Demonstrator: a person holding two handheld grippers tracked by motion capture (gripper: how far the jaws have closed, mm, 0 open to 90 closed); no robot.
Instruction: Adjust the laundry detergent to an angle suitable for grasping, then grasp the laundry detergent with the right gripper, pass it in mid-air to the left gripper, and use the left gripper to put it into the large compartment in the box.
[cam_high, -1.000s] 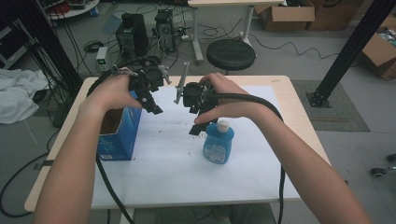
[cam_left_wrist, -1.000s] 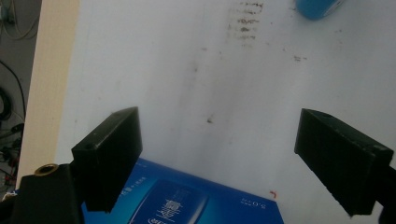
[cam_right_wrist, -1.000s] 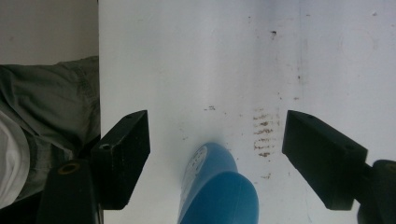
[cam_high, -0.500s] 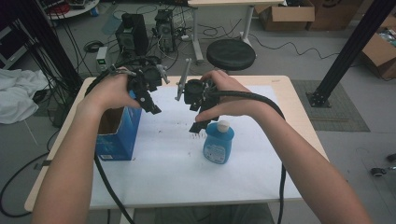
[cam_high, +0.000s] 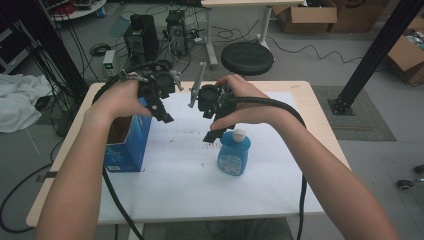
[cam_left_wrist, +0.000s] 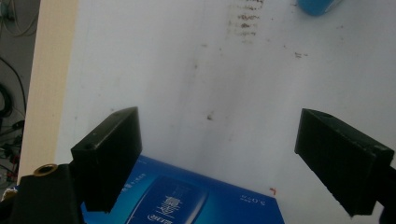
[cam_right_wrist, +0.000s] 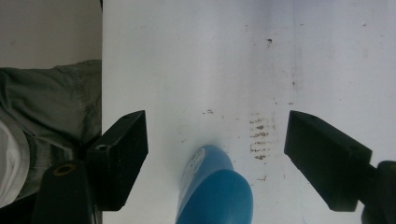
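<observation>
A blue bottle (cam_high: 234, 155) with a white cap stands upright on the white sheet (cam_high: 190, 185). My right gripper (cam_high: 214, 134) hovers just above and left of its cap, pointing down. In the right gripper view the bottle (cam_right_wrist: 215, 191) lies below, between the wide jaws of the right gripper (cam_right_wrist: 215, 130), untouched; these jaws have just been opening. An open blue box (cam_high: 125, 145) stands at the sheet's left edge. My left gripper (cam_high: 165, 114) hangs open above its right side. The left gripper view looks down past the left gripper (cam_left_wrist: 219, 140) to the box (cam_left_wrist: 187, 196) and the bottle (cam_left_wrist: 317, 4).
The wooden table (cam_high: 325, 135) shows around the sheet, which has small dark stains (cam_right_wrist: 259, 135). Behind the table stand a black stool (cam_high: 247, 57) and computer cases (cam_high: 142, 30) on the floor. A black frame post (cam_high: 370, 55) rises at the right. Cables trail from both grippers.
</observation>
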